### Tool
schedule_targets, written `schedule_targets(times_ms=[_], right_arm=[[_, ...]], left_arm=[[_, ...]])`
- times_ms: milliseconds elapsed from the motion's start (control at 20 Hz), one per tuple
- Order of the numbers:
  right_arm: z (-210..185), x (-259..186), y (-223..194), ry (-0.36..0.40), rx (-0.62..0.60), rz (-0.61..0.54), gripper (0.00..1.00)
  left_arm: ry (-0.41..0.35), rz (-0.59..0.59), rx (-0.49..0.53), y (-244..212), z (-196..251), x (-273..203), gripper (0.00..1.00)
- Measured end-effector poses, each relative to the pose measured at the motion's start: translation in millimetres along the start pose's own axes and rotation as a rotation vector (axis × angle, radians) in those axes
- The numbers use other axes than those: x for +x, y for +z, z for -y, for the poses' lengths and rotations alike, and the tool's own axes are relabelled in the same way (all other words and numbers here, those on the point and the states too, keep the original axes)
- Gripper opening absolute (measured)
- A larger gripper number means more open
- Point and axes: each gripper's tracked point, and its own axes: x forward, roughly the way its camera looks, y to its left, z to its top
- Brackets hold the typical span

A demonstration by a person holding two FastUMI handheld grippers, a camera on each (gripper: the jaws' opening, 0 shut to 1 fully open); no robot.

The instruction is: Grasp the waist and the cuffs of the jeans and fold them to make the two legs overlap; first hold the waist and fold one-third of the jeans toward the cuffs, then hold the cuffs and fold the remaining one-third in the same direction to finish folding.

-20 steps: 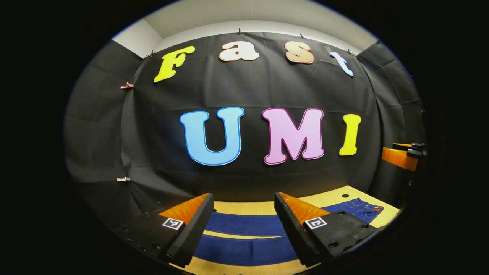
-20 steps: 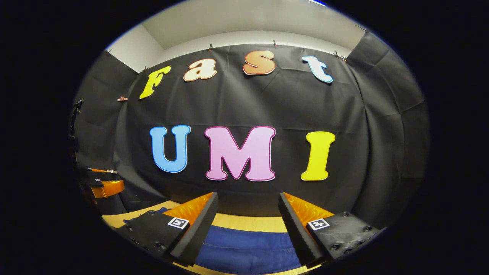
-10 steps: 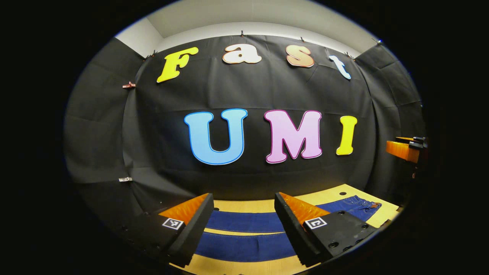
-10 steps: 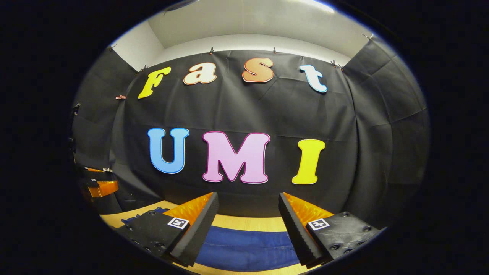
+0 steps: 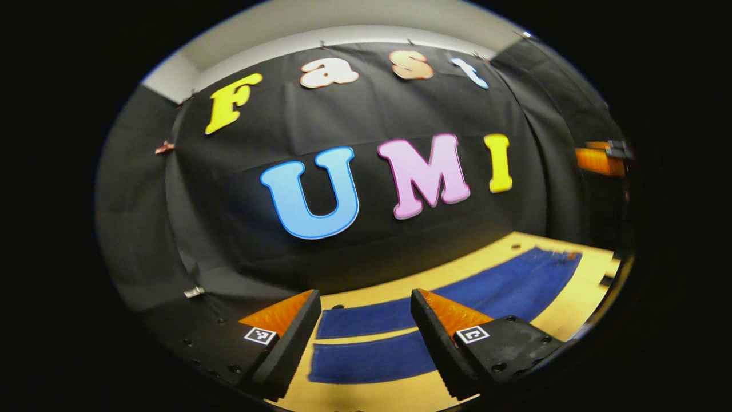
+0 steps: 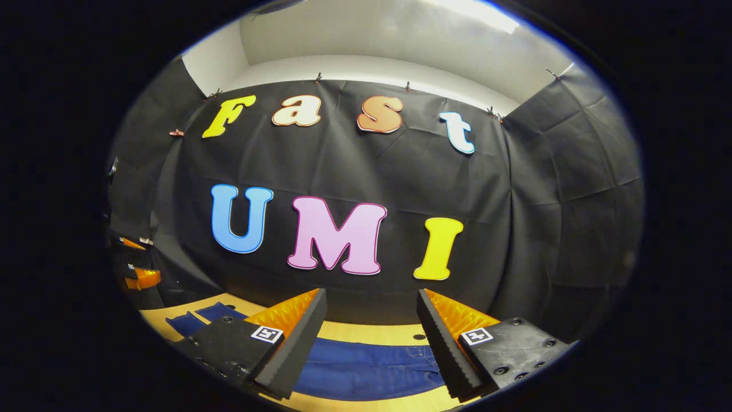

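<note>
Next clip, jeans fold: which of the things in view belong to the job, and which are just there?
Belongs to the job:
- jeans, flat and unfolded, legs side by side
- left gripper, jaws open above the legs
- right gripper, jaws open above the jeans

Just there:
- wooden table
- clips pinning the black wall cloth

Both cameras ride low above the wooden table [image 5: 503,252], facing the far cloth wall [image 6: 354,166], the left gripper view tilted and turned rightward along the jeans [image 5: 492,286], the right gripper view nearly level; both share jeans and wall.
</note>
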Motion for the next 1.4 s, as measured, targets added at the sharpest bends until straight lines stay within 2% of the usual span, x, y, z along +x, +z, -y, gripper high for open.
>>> schedule_targets(times_ms=[100,150,200,350,450,500,650,800,850,950,1000,1150,1250,1350,1400], right_arm=[[11,-4,-3,-0.043,-0.058,-0.003,0.96],[12,-9,-3,-0.048,-0.076,-0.006,0.89],[11,-12,-2,-0.048,-0.090,-0.003,0.96],[16,-25,-7,-0.065,-0.127,-0.023,0.96],[20,-34,-19,-0.082,-0.118,-0.065,1.00],[23,-39,-25,-0.094,-0.110,-0.089,0.96],[39,-49,-35,-0.150,-0.094,-0.148,0.96],[49,-54,-47,-0.199,-0.070,-0.204,0.96],[52,-55,-49,-0.209,-0.072,-0.219,1.00],[53,-56,-52,-0.214,-0.095,-0.231,0.89],[52,-55,-53,-0.211,-0.109,-0.237,0.97],[49,-56,-59,-0.198,-0.141,-0.258,0.96],[49,-55,-67,-0.191,-0.164,-0.271,0.96],[52,-51,-80,-0.176,-0.200,-0.291,0.97],[55,-48,-88,-0.166,-0.231,-0.305,0.97]], left_arm=[[-0.043,-0.065,0.138,-42,-14,11,0.98],[-0.072,-0.097,0.213,-64,-20,16,0.99],[-0.108,-0.139,0.289,-89,-25,21,0.98],[-0.245,-0.259,0.534,-175,-36,35,0.99],[-0.338,-0.373,0.704,-243,-48,43,0.98],[-0.365,-0.407,0.768,-269,-53,47,0.99],[-0.439,-0.469,0.918,-323,-63,53,0.98],[-0.448,-0.515,0.935,-353,-77,67,0.98],[-0.456,-0.531,0.932,-359,-78,73,0.98],[-0.476,-0.547,0.952,-369,-81,86,0.98],[-0.485,-0.535,0.975,-369,-80,94,0.98],[-0.526,-0.520,1.025,-373,-74,120,0.95],[-0.538,-0.503,1.047,-369,-71,132,0.89],[-0.576,-0.553,1.004,-381,-66,136,0.84],[-0.585,-0.570,0.997,-383,-64,136,0.67]])
